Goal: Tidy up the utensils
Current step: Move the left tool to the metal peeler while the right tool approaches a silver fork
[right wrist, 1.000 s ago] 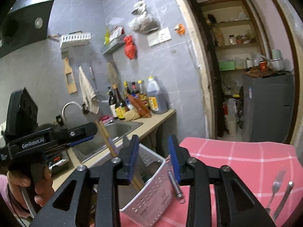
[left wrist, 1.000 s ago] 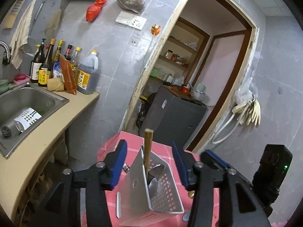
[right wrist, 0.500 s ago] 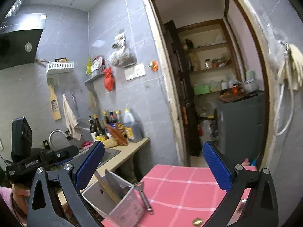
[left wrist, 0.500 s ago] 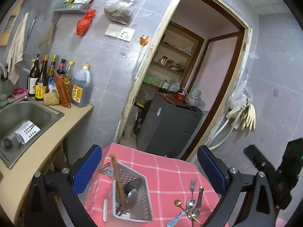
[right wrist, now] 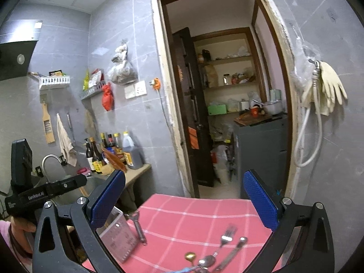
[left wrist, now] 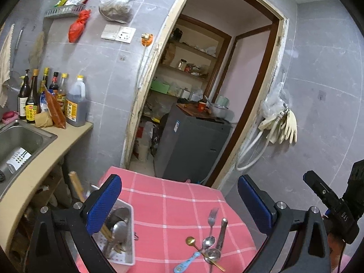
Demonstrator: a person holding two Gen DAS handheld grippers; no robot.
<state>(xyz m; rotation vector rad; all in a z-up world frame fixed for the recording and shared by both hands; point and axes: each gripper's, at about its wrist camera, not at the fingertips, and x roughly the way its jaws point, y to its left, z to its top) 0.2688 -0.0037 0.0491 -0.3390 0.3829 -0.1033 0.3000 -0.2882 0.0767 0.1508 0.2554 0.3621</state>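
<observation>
Grey-tiled kitchen, open doorway [left wrist: 204, 86] to a pantry; sink [left wrist: 20, 136] and bottles [left wrist: 45, 100] on the counter at left; pink checked cloth [left wrist: 177, 207] on the table; white caddy [left wrist: 127, 238] with utensils at its left edge; loose cutlery [left wrist: 209, 243] at right; left gripper [left wrist: 182, 207] and right gripper [right wrist: 184, 202] both spread wide, jaws just opened, nothing between them.

both views are lit softly and evenly from overhead, rather dim and cool, with a bluish grey cast on the tiled wall [left wrist: 318, 72]. shadows are faint and diffuse. a bright reflection sits on the range hood [right wrist: 18, 54] at upper left of the right wrist view. the fisheye lens bows the door frame [left wrist: 145, 91] and darkens the corners to black. the cutlery [right wrist: 218, 250] near the bottom edge of the right view is smeared by motion blur; the left view is sharper.
</observation>
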